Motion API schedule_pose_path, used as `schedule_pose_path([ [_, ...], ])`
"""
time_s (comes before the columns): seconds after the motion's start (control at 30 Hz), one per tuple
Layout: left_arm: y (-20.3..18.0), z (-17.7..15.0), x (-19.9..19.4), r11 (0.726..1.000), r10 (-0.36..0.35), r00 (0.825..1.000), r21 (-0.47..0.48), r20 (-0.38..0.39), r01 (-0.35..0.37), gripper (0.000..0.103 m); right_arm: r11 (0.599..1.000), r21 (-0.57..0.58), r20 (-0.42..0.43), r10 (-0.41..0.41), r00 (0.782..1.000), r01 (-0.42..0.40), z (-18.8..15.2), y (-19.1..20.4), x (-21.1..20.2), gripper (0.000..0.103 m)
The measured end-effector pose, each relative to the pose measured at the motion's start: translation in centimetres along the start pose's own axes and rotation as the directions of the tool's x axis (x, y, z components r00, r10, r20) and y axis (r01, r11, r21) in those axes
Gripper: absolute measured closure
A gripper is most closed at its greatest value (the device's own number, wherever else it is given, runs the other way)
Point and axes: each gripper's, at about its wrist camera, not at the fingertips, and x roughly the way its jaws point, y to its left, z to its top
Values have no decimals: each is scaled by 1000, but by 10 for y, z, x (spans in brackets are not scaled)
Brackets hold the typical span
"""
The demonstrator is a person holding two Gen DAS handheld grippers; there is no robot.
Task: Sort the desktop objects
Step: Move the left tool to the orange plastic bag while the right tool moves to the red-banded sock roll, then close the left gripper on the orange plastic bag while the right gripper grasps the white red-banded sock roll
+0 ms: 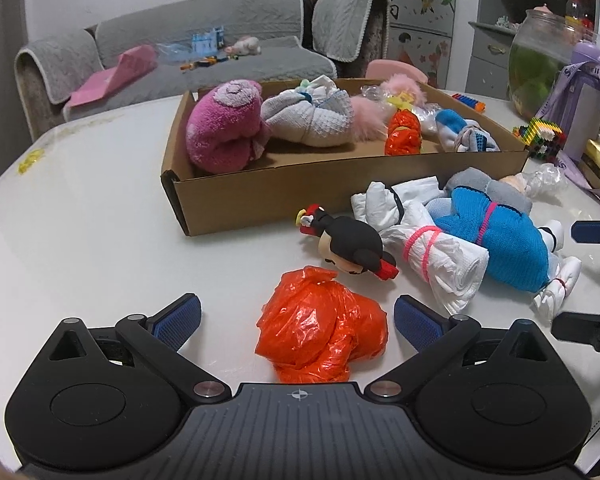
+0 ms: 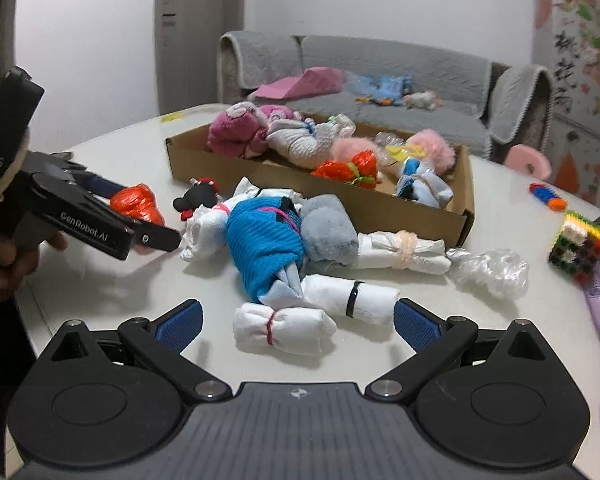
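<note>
My left gripper (image 1: 298, 318) is open around a crumpled orange plastic bag (image 1: 320, 326) that lies on the white table; the pads stand apart from it. It also shows in the right wrist view (image 2: 138, 204). My right gripper (image 2: 298, 318) is open over a white roll tied with a pink band (image 2: 282, 326). Beside it lie a blue knitted bundle (image 2: 260, 244), a grey plush (image 2: 330, 230) and a black-haired doll (image 1: 350, 246). A cardboard tray (image 1: 300, 196) holds a pink plush (image 1: 226, 130), a white sock bundle and several small things.
A fish bowl (image 1: 540, 68), a purple bottle (image 1: 584, 92) and a coloured block cube (image 2: 578, 246) stand at the table's right. A crumpled clear plastic bag (image 2: 490, 268) lies near the tray corner. A grey sofa (image 2: 380, 76) stands behind the table.
</note>
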Motion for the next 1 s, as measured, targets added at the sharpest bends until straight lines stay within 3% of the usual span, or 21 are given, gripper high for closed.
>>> schedule_pose_path([
  [0.13, 0, 0, 0, 1000, -4, 1000, 4, -2, 4, 0, 996, 88, -16, -4, 1000, 5, -5, 4, 5, 10],
  [0.17, 0, 0, 0, 1000, -4, 1000, 3, -3, 4, 0, 996, 85, -34, -30, 999, 33, -5, 7, 7, 29],
  [0.2, 0, 0, 0, 1000, -3, 1000, 2, -3, 3, 0, 994, 86, -19, -61, 998, 63, -5, 8, 6, 31],
  [0.37, -2, 0, -1, 1000, -9, 1000, 5, -2, 9, 2, 988, 148, -20, -47, 999, 49, -5, 0, 7, 35],
  [0.83, -2, -1, -2, 1000, -7, 1000, 7, 4, 7, 3, 990, 130, -8, -52, 999, 52, -9, 7, 4, 39],
  [1.0, -3, -1, -2, 1000, -9, 1000, 7, 4, 9, 3, 991, 128, -3, -43, 999, 43, -8, 7, 4, 50],
])
